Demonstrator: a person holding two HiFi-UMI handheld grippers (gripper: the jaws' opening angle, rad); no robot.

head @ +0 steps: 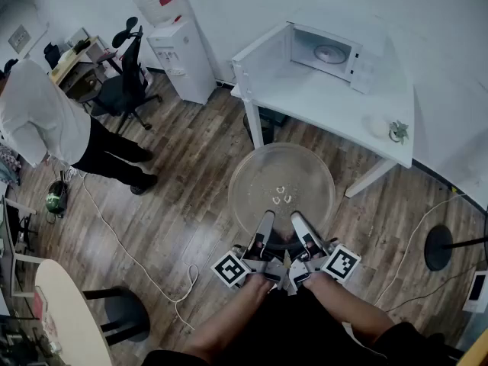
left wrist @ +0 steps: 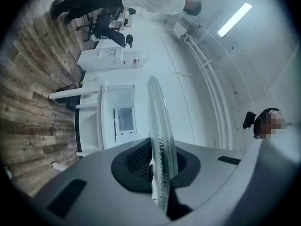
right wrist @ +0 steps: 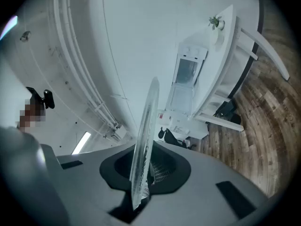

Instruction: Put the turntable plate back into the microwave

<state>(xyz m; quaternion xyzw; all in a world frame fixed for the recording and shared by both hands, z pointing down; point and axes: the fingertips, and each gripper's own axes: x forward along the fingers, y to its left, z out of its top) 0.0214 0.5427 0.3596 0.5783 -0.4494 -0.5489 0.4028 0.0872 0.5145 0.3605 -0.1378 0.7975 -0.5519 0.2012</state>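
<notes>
A round clear glass turntable plate (head: 282,187) hangs flat above the wooden floor, held by its near rim. My left gripper (head: 263,229) is shut on that rim at the left, and my right gripper (head: 302,231) is shut on it at the right. In the left gripper view the plate (left wrist: 162,140) runs edge-on between the dark pads (left wrist: 136,159). The right gripper view shows the plate (right wrist: 145,140) edge-on in the same way. The white microwave (head: 333,52) stands on the white table (head: 328,105) ahead, its door (head: 263,58) swung open to the left.
A small potted plant (head: 398,132) sits at the table's right end. A water dispenser (head: 179,48) stands at the back wall, an office chair (head: 126,86) and a person in a white top (head: 42,120) to the left. Cables (head: 130,250) trail over the floor.
</notes>
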